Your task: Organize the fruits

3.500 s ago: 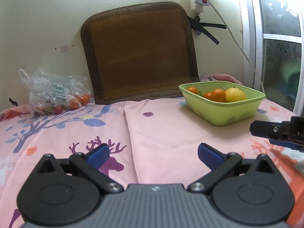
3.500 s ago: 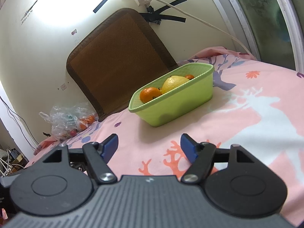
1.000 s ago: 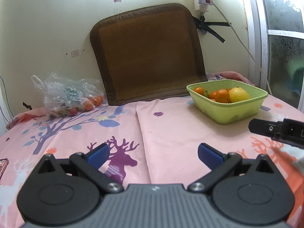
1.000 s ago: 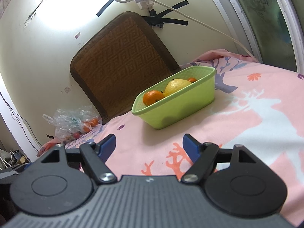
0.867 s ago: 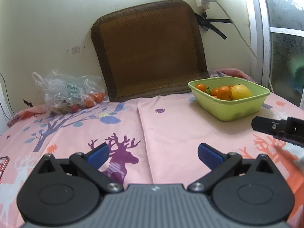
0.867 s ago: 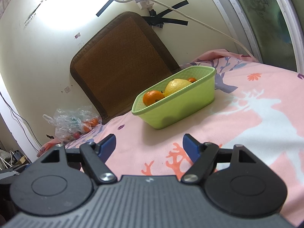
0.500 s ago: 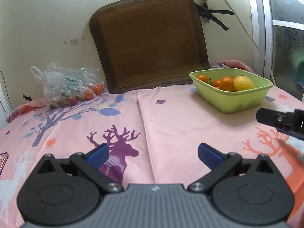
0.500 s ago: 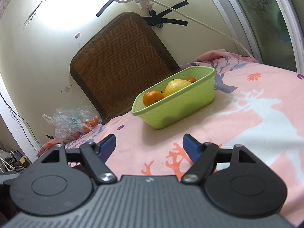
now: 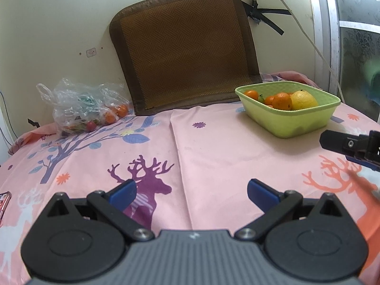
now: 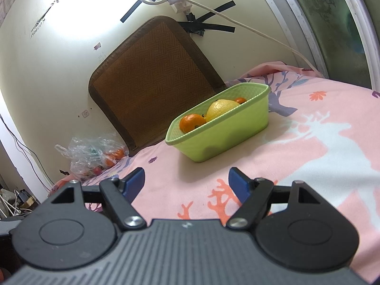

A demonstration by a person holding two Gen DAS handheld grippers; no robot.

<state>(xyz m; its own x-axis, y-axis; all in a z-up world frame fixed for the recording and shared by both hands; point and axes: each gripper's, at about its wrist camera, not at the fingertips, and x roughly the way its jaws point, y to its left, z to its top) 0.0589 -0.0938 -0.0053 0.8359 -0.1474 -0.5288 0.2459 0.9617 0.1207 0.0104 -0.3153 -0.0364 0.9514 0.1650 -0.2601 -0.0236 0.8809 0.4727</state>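
Note:
A light green basket [image 9: 306, 123] stands on the pink bedsheet at the right, holding oranges [image 9: 282, 101] and a yellow citrus fruit [image 9: 304, 100]. It also shows in the right wrist view [image 10: 237, 137], with an orange [image 10: 192, 122] and the yellow fruit [image 10: 219, 107] inside. A clear plastic bag of fruit [image 9: 85, 109] lies at the back left, also in the right wrist view [image 10: 92, 156]. My left gripper [image 9: 192, 191] is open and empty, well short of the basket. My right gripper [image 10: 186, 182] is open and empty, and its finger shows in the left wrist view [image 9: 349, 143].
A brown woven cushion [image 9: 187, 47] leans against the wall behind the bed. A power strip and white cable [image 10: 213, 11] hang on the wall. A window [image 9: 356, 47] is at the right. A pink phone [image 9: 3, 204] lies at the far left edge.
The left gripper has tilted and drifted slightly, so the cushion and basket sit a little lower and further right in its view. The right gripper has barely moved. Both stay open.

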